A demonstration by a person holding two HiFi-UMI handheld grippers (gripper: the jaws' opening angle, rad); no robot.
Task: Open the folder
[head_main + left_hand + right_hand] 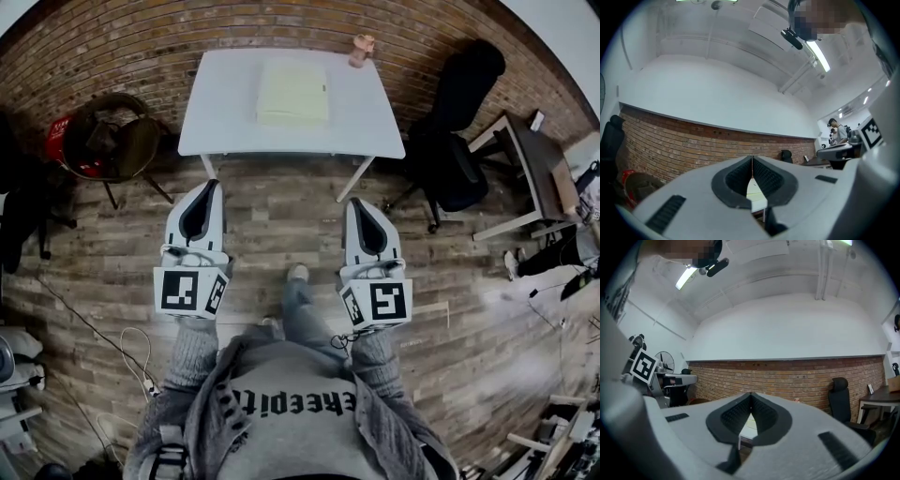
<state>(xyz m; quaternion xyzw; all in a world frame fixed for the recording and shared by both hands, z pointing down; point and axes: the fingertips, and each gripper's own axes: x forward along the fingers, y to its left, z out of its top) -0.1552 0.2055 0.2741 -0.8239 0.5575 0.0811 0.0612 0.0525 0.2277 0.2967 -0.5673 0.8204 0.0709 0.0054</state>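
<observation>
Left gripper (210, 185), right gripper (357, 202), one folder (292, 92), one table (225, 117)

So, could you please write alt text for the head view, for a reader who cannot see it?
A person on a wood-plank floor holds the left gripper and right gripper, both shut and empty, toward a white table by a brick wall. A closed pale yellow folder lies on the table, a small pink object near its far edge.

head: steeply down | gripper views: level, facing wall (797, 376) | shared: table (225, 94)
</observation>
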